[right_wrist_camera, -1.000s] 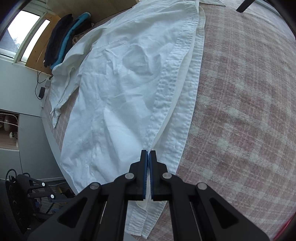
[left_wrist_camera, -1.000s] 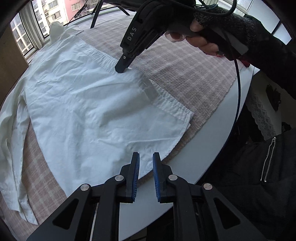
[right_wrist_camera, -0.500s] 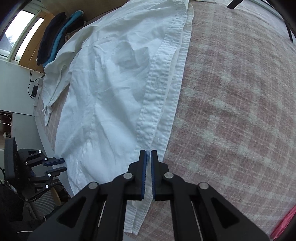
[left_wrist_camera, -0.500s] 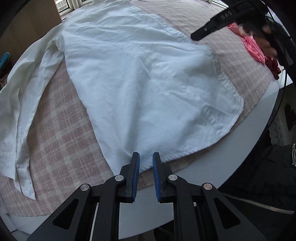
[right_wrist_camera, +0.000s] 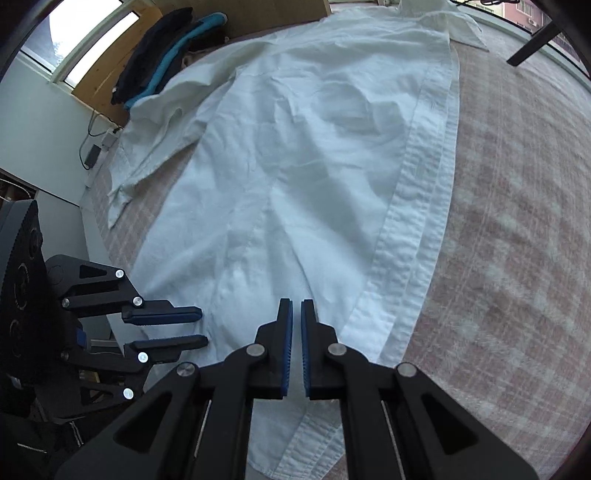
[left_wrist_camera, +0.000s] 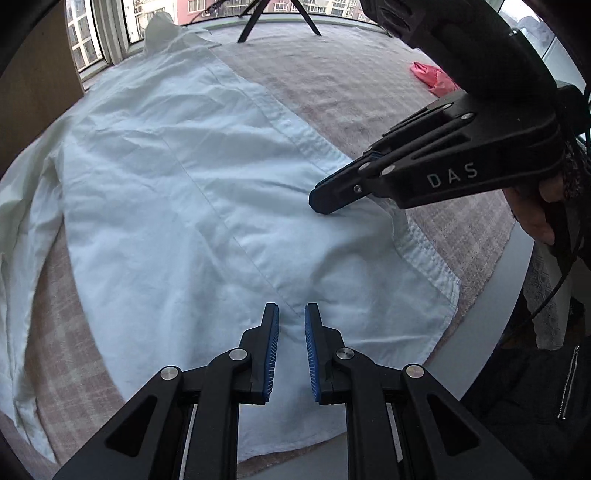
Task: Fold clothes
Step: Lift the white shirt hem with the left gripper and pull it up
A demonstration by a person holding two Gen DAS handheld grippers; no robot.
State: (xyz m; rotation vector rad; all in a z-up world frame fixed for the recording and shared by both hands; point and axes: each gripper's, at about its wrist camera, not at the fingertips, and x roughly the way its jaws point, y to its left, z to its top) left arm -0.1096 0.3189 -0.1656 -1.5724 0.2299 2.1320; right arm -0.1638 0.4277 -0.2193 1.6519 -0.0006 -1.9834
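A white button shirt (left_wrist_camera: 184,206) lies spread flat on a pink checked cloth (left_wrist_camera: 351,96), collar at the far end. My left gripper (left_wrist_camera: 291,314) hovers over the shirt's lower part near a long seam. Its blue pads stand a narrow gap apart with nothing between them. My right gripper (left_wrist_camera: 314,201) comes in from the right, shut and empty, its tip down at the shirt just inside the button placket. In the right wrist view the right gripper (right_wrist_camera: 296,306) is over the shirt (right_wrist_camera: 295,166) near the hem. The left gripper (right_wrist_camera: 204,326) is at its left.
The table's white rim (left_wrist_camera: 491,317) curves close behind the hem, with a person's dark jacket beyond it. A pink garment (left_wrist_camera: 432,75) lies on the far right of the cloth. Dark and teal clothes (right_wrist_camera: 159,55) are piled past the shirt's sleeve. A black stand's legs (left_wrist_camera: 251,22) are at the far edge.
Both grippers moved in over the shirt's lower part. The right one slid from the placket onto the front panel, and the left one came forward past the hem and lower.
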